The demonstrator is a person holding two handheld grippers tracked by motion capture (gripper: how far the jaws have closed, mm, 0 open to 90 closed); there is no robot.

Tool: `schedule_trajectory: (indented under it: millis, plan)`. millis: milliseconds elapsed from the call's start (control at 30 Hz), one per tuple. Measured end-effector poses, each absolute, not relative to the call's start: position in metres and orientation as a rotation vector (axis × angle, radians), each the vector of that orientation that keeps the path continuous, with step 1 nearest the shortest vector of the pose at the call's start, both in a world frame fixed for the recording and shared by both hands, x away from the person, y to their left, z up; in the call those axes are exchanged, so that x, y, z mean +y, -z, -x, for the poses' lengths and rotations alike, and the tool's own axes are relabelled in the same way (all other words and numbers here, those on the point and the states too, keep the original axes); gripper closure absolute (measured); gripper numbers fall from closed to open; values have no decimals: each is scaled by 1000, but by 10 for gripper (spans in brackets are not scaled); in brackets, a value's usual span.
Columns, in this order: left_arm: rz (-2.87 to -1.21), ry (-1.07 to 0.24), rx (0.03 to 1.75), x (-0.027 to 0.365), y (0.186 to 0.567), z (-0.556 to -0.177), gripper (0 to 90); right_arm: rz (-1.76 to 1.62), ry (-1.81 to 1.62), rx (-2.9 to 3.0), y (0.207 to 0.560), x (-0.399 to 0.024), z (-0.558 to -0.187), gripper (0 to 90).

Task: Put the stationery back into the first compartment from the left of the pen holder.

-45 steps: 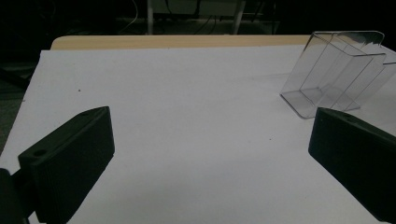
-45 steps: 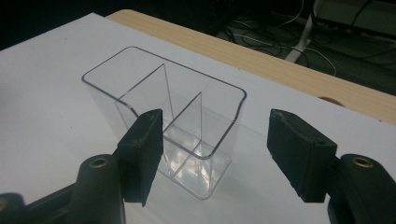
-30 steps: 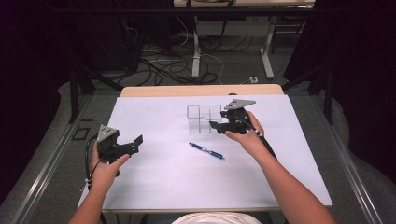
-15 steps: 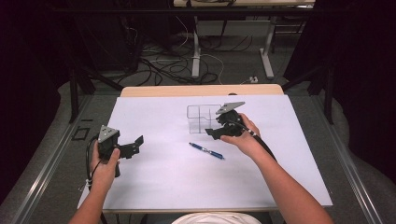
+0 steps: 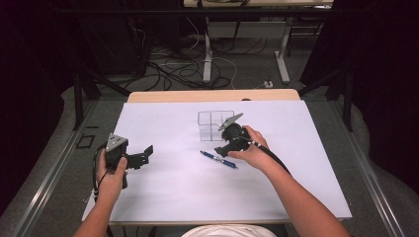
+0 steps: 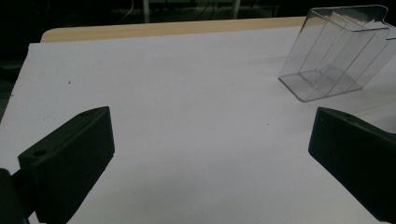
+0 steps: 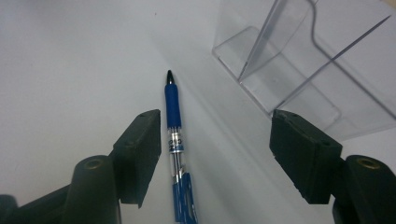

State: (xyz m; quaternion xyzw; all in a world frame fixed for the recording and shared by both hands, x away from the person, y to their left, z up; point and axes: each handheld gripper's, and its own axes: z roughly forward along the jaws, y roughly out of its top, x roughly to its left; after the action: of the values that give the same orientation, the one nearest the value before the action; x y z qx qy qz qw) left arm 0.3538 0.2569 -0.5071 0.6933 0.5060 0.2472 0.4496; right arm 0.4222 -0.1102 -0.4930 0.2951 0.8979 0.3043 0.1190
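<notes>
Right tool point(image 7: 215, 154) hangs w/ jaws apart just over the blue pen point(image 7: 173, 140). Pen's long axis runs up the frame betw. jaws, hugging the left one, untouched. Left tool point(image 5: 141, 157), also apart, sits far off at frame's left.

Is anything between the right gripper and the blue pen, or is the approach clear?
Nothing visible blocks it. The right gripper is open, and the blue pen lies flat on the white sheet between its jaws, close beside one of them. The clear organizer stands off to one side.
</notes>
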Motion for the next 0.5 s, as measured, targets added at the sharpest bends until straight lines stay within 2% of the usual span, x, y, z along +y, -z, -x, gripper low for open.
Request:
schedule_trajectory:
  millis: [100,500]
  plan:
    - [-1714,-610,1252,257,508,-354,6,-862,-862,2645,497,-107,-423,367]
    - [-1725,-608,1254,256,508,-353,6,-869,-875,2673,507,-103,-424,549]
